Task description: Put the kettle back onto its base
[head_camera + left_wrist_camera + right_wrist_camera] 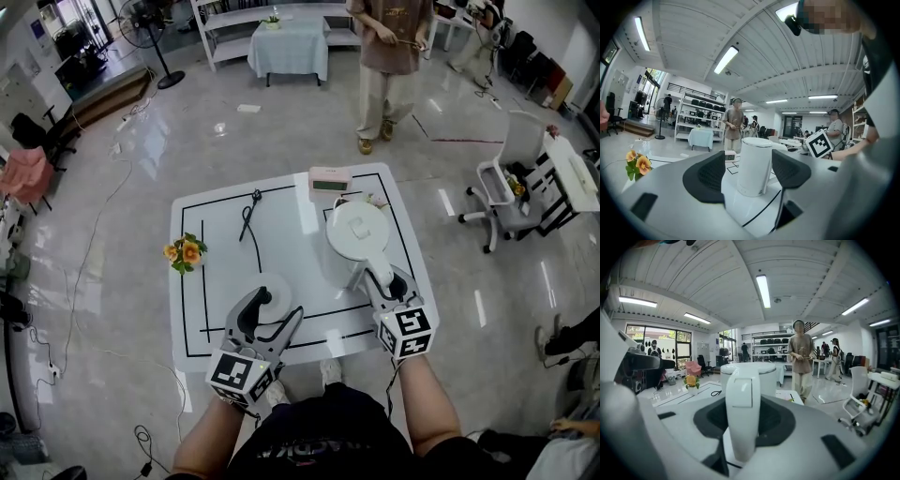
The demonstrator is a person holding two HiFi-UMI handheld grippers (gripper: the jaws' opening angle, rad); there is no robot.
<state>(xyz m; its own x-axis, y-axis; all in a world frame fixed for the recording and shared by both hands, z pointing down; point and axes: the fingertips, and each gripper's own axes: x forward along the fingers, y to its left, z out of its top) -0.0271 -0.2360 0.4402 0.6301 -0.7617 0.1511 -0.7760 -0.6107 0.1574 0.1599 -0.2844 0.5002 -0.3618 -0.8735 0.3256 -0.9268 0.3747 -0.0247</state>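
Note:
The white kettle (357,234) stands upright on the right half of the white table (216,309), its handle (378,274) pointing toward me. My right gripper (384,281) is shut on that handle; in the right gripper view the handle (740,418) fills the gap between the dark pads, with the kettle body (750,376) behind it. The round white base (274,292) lies near the front edge, left of the kettle. My left gripper (272,314) is open, its jaws flanking the base (740,206) without visibly pressing it. The kettle (754,166) shows beyond them.
A small pot of yellow flowers (185,252) sits at the table's left edge, a black clip-like thing (249,214) at the back left and a white clock-like device (330,180) at the back edge. A person (389,56) stands beyond the table; a white chair (511,187) is at right.

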